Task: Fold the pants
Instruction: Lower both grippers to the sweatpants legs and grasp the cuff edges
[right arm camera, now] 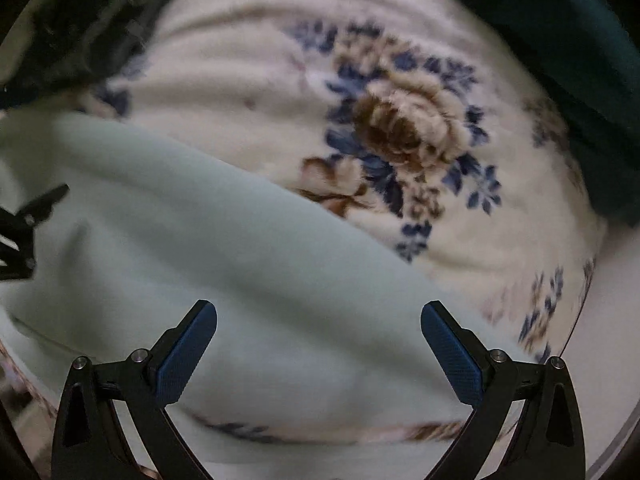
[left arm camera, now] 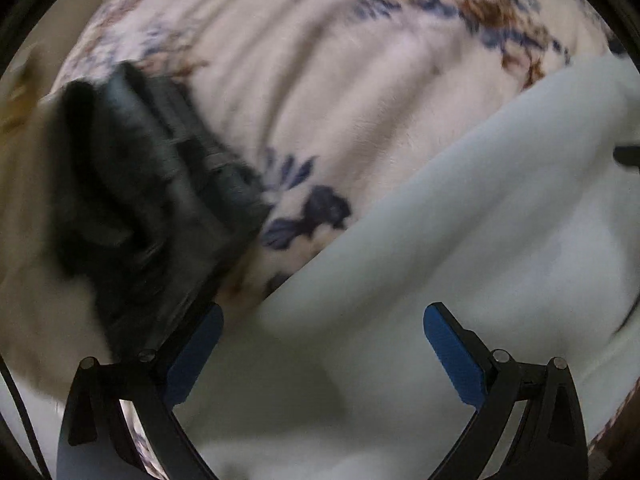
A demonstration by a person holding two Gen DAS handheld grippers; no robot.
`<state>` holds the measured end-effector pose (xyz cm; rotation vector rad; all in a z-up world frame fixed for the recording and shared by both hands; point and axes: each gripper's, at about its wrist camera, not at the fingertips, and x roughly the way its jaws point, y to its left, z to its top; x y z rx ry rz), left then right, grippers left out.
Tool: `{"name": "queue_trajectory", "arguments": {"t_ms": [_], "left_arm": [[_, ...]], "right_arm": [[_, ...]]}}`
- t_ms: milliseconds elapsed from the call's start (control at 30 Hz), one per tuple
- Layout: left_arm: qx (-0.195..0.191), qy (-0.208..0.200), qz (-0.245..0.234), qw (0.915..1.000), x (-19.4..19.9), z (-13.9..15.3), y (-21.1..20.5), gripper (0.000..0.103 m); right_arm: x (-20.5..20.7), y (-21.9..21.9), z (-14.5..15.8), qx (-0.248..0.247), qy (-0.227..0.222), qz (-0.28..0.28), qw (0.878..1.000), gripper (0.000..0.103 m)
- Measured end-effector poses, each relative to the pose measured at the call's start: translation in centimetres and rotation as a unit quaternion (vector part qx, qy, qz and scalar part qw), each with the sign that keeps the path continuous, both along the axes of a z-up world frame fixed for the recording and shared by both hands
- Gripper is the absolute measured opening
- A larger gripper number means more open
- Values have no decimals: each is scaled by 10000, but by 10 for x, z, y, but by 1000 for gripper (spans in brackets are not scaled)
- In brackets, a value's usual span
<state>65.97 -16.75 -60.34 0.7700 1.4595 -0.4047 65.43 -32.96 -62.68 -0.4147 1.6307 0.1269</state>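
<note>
The pale mint-white pants (left arm camera: 460,248) lie spread on a floral blanket (left arm camera: 320,80). In the left wrist view they fill the lower right, and my left gripper (left arm camera: 322,320) hangs open just above them, holding nothing. In the right wrist view the pants (right arm camera: 224,248) fill the lower left, and my right gripper (right arm camera: 318,316) is open and empty over them. The left gripper's black tip (right arm camera: 36,208) shows at the left edge of the right wrist view. Both views are motion-blurred.
A dark grey folded garment (left arm camera: 152,192) lies on the blanket to the left of the pants. A dark teal cloth (right arm camera: 568,60) lies at the blanket's far right. Dark fabric (right arm camera: 80,20) sits at the upper left in the right wrist view.
</note>
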Motion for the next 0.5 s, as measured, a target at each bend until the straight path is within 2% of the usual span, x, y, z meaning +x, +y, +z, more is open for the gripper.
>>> {"name": "queue_trajectory", "arguments": {"t_ms": [67, 167, 233, 300, 333, 367, 400, 467, 500], "left_arm": [[146, 195, -287, 9993, 1, -17, -6, 103], [18, 693, -525, 9962, 3, -36, -10, 102], [-212, 1015, -395, 9938, 9, -43, -7, 90], [-481, 1285, -196, 9904, 13, -42, -5, 60], [-558, 1316, -174, 9896, 11, -39, -4, 52], [-591, 1328, -106, 9893, 9, -34, -3, 36], [-569, 1307, -125, 9897, 7, -29, 0, 25], [-498, 1181, -118, 9917, 0, -17, 6, 15], [-525, 1158, -88, 9918, -7, -10, 10, 13]], "right_arm": [[10, -7, -22, -62, 260, 284, 9992, 103], [24, -13, -53, -14, 651, 694, 9955, 103], [29, -15, -67, 103, 872, 886, 9922, 103], [33, -18, -80, 253, 1062, 969, 9893, 97], [34, -18, -82, 341, 1112, 991, 9883, 88], [35, -19, -83, 468, 1148, 951, 9877, 75], [35, -19, -81, 583, 1195, 904, 9870, 66], [30, -20, -72, 763, 1172, 831, 9867, 33], [27, -20, -67, 758, 1122, 804, 9875, 25]]}}
